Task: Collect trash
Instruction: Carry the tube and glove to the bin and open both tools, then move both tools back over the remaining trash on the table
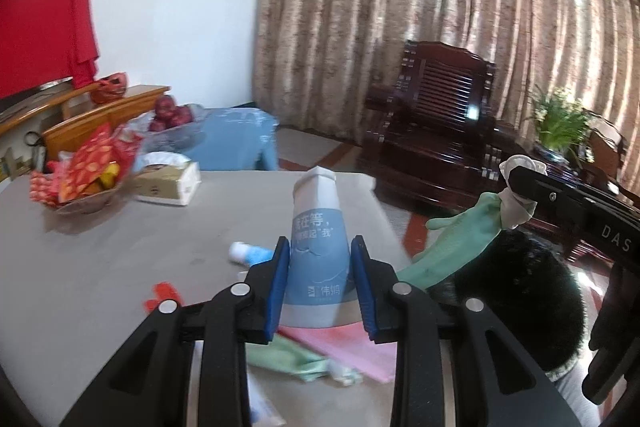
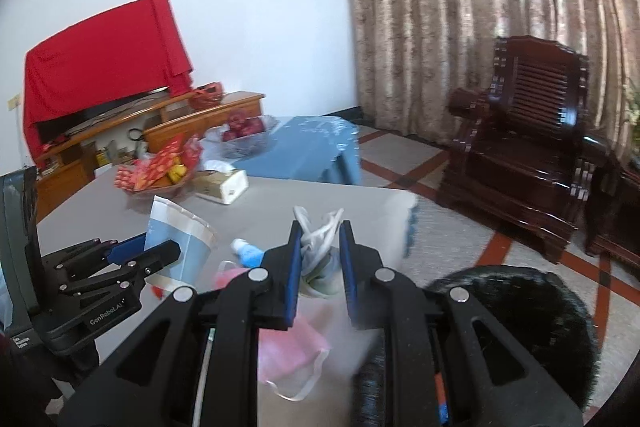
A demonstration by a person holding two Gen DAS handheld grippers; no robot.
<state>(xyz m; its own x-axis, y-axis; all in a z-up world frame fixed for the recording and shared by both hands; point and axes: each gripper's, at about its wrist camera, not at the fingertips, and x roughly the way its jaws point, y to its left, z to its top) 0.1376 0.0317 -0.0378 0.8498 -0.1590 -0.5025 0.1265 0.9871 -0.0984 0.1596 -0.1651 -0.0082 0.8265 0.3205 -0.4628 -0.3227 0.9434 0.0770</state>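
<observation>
I see the grey table (image 1: 100,247) with a black-lined round bin (image 2: 520,311) just off its near edge; my left hand-held gripper (image 1: 320,283) is clamped partway shut on a crushed blue-and-white paper cup (image 1: 316,243), lifted clear of the table. My right hand-held gripper (image 2: 319,267) is nearly closed on a limp green-and-white glove (image 1: 460,239) hanging above the bin. Risks: the tapered cup could squeeze out of the pads, the dangling glove could snag the bin rim, and a pink face mask (image 2: 288,351) plus a small blue-and-white bottle (image 1: 250,253) lie uncollected on the table.
</observation>
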